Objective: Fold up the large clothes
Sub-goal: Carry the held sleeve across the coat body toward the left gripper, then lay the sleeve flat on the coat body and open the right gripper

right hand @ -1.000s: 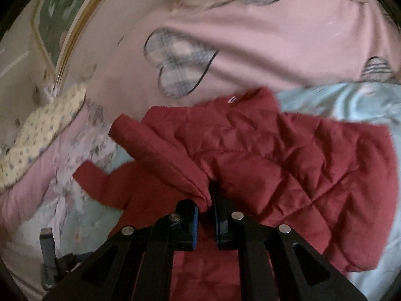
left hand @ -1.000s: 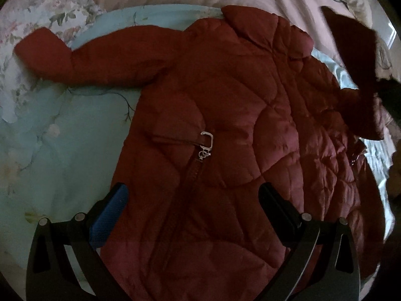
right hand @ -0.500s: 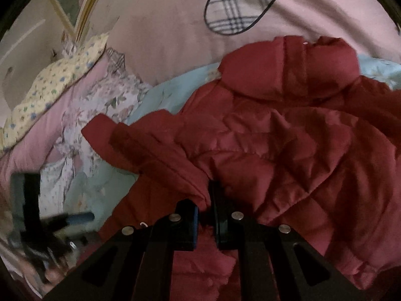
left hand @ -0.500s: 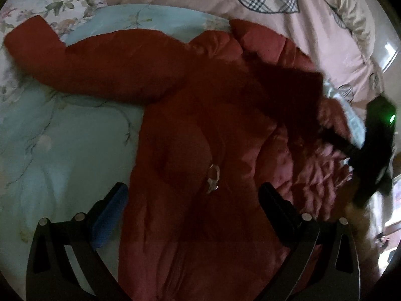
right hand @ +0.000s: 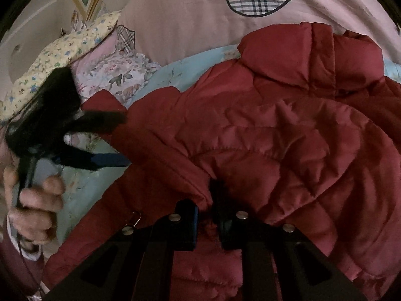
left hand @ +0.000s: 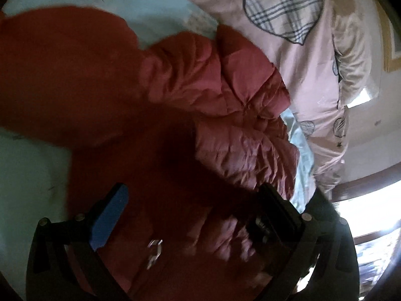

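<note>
A bed fills both views, spread with a pale blue sheet (right hand: pixel 173 75) and, farther back, a pink duvet (right hand: pixel 180 20) printed with plaid hearts; a floral pillow (right hand: pixel 57 57) sits at the far left of the right wrist view. Across the blue sheet lies a dark red quilted jacket (right hand: pixel 288 130), collar toward the pink duvet.

The right tool (right hand: pixel 206 215) has its two fingers drawn nearly together on a fold of the jacket's sleeve (right hand: pixel 175 165), which is doubled over the jacket's body. The left tool (left hand: pixel 193 210) hovers low over the front of the jacket with its fingers spread wide, holding nothing; a metal zipper pull (left hand: pixel 154 249) glints between them. In the right wrist view the left tool also appears at the left, blurred, gripped by the person's hand (right hand: pixel 35 200).

Judged risks: the padded, slippery fabric is pinched only at a thin edge, so the sleeve could slide out of the right tool if pulled sideways. The puffy filling may spring the fold back open once let go. The open left tool, so close to the cloth, could snag the zipper pull or drag the front out of line.
</note>
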Available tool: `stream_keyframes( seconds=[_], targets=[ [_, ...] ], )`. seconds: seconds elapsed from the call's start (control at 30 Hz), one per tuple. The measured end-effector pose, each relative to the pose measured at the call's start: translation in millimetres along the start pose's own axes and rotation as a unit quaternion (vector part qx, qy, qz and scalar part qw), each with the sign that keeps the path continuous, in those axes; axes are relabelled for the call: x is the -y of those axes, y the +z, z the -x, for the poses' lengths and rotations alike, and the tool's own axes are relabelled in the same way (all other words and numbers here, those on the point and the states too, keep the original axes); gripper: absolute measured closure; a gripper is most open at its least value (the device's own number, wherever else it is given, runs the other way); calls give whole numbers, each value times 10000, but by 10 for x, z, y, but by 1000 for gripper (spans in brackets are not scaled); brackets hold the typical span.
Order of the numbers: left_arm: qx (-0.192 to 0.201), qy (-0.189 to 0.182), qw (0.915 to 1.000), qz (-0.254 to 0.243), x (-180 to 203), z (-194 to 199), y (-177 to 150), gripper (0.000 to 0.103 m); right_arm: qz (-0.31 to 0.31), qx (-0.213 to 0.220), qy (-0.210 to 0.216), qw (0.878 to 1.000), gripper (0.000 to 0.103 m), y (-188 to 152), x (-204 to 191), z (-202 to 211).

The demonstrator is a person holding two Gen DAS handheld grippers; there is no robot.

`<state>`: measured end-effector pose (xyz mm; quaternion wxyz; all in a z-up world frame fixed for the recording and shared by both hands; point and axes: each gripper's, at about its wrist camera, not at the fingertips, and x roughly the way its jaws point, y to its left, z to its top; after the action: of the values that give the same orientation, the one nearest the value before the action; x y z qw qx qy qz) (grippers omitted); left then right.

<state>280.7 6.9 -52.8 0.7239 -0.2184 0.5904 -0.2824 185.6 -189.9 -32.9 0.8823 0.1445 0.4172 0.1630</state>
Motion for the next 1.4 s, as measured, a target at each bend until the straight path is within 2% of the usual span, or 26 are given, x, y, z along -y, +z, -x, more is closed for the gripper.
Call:
stream_keyframes(
  seconds=[0.03,0.07,0.1,0.17,0.2,0.27,0.33,0.37,0.43,0.5,0.6,0.63,0.7,0.77,0.87,0.9,0.97,1.03,1.13,1.2,1.27,1.33,1.4],
  targets=[
    [-65,-56,10000,30,-4,-60,41,11,-16,-9,10,10000,87,-1,7,0],
    [-187,-108,9997,96,-15,-159,95,30,-28,-6,17,10000,87,-1,15,9],
    [-277,-176,9994,144,-26,-219,116,39,-25,-9,12,10000,86,0,5,6],
    [-369,-260,9989,137,-15,-294,139,73,-11,-28,-17,10000,85,-9,-2,8],
    [-375,-208,9991,38,18,-304,139,73,-13,-52,-39,10000,83,-12,-6,5],
    [-292,-78,9994,-192,100,-278,123,82,-50,-100,-15,9999,81,-11,-7,12],
    [-233,-21,9993,-296,115,-267,141,87,-149,-149,63,9998,68,-37,20,90],
    [-162,32,9992,-363,120,-239,145,88,-212,-150,108,9996,57,-62,44,155],
    [-6,239,9982,-551,138,-178,160,89,-278,-85,89,9995,56,-110,87,304],
    [243,646,9934,-916,211,-116,157,89,-384,89,-288,9988,56,-136,191,548],
    [515,1232,9799,-1480,321,-83,134,89,-697,445,-693,9942,56,-86,450,909],
    [595,1408,9743,-1657,363,-90,118,89,-796,609,-989,9900,56,-41,583,1055],
    [700,1699,9636,-1942,411,-124,84,89,-921,660,-1415,9834,53,34,783,1175],
    [833,2028,9502,-2213,488,-199,34,89,-1107,565,-1675,9780,53,94,1017,1206],
    [973,2404,9338,-2465,492,-260,-36,86,-1308,308,-1819,9741,54,79,1309,1066],
    [1035,2494,9297,-2503,506,-254,-56,84,-1357,201,-1844,9732,54,53,1375,992],
    [1179,2614,9252,-2486,526,-208,-75,73,-1368,86,-1884,9725,54,-11,1467,848],
    [1396,2729,9217,-2375,543,-86,-111,69,-1343,130,-1973,9710,54,-28,1464,818],
    [1744,2613,9226,-2240,610,148,-211,69,-1298,128,-2065,9697,52,-23,1427,786],
    [1794,2054,9371,-2178,662,278,-290,69,-1275,133,-2070,9699,52,-11,1439,762],
    [1548,1391,9549,-2117,730,235,-340,69,-1253,137,-2083,9699,51,-2,1439,751],
    [1347,1387,9564,-2190,802,93,-365,69,-1238,149,-2091,9699,51,-29,1447,754],
    [1132,1761,9504,-2299,826,-164,-356,69,-1236,155,-2077,9702,51,-52,1453,795]
  ],
)
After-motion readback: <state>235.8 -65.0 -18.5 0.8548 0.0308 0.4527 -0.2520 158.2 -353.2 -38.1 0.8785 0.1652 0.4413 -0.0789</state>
